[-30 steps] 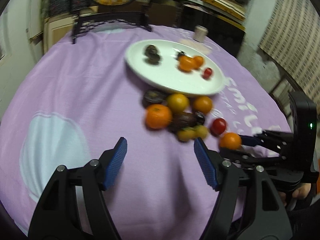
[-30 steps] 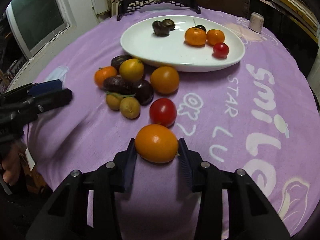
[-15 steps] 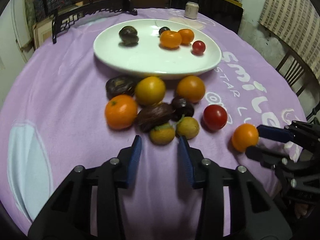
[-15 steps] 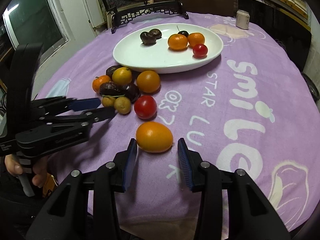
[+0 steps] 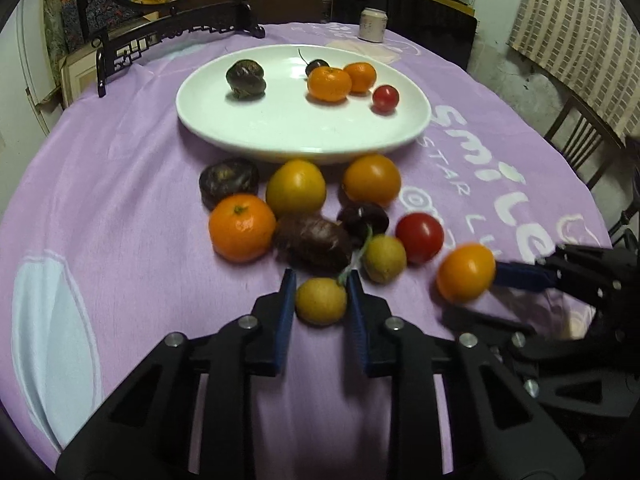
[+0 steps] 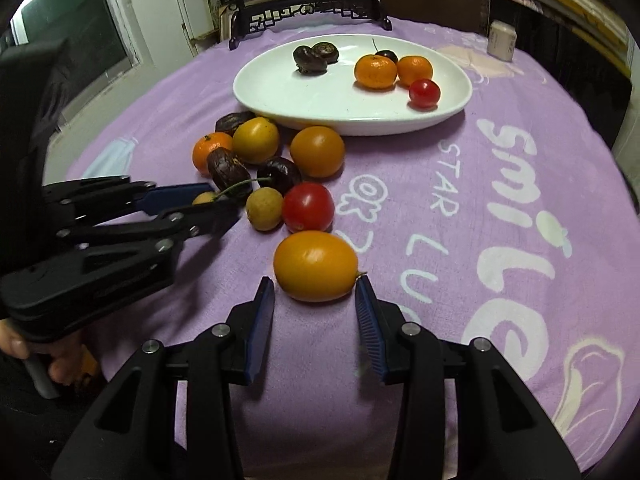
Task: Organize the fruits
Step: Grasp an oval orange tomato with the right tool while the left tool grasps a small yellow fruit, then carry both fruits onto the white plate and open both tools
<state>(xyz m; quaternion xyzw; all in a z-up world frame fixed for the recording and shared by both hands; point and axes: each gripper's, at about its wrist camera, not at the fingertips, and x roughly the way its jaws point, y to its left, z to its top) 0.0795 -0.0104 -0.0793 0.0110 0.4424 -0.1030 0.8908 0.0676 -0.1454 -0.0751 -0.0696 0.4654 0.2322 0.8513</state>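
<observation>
A white oval plate (image 5: 280, 128) holds a dark fruit, two mandarins and a red tomato. In front of it lies a heap of fruit on the purple cloth. My left gripper (image 5: 321, 286) is shut on a small yellow-green fruit (image 5: 320, 301) with a green stem; it also shows in the right wrist view (image 6: 202, 199). My right gripper (image 6: 315, 294) is open, its pads just behind and either side of an orange oval fruit (image 6: 315, 266) without touching it. That fruit also shows in the left wrist view (image 5: 466, 273).
The heap holds a mandarin (image 5: 242, 227), a yellow fruit (image 5: 296, 188), an orange fruit (image 5: 372, 179), dark fruits (image 5: 312, 243), a red tomato (image 5: 420, 237) and another yellow-green fruit (image 5: 385, 258). A black carved stand (image 5: 176, 36) and small jar (image 5: 372, 24) are at the back.
My left gripper moved forward and closed on the small yellow-green fruit. My right gripper's pads drew back slightly from the orange oval fruit, which rests on the cloth.
</observation>
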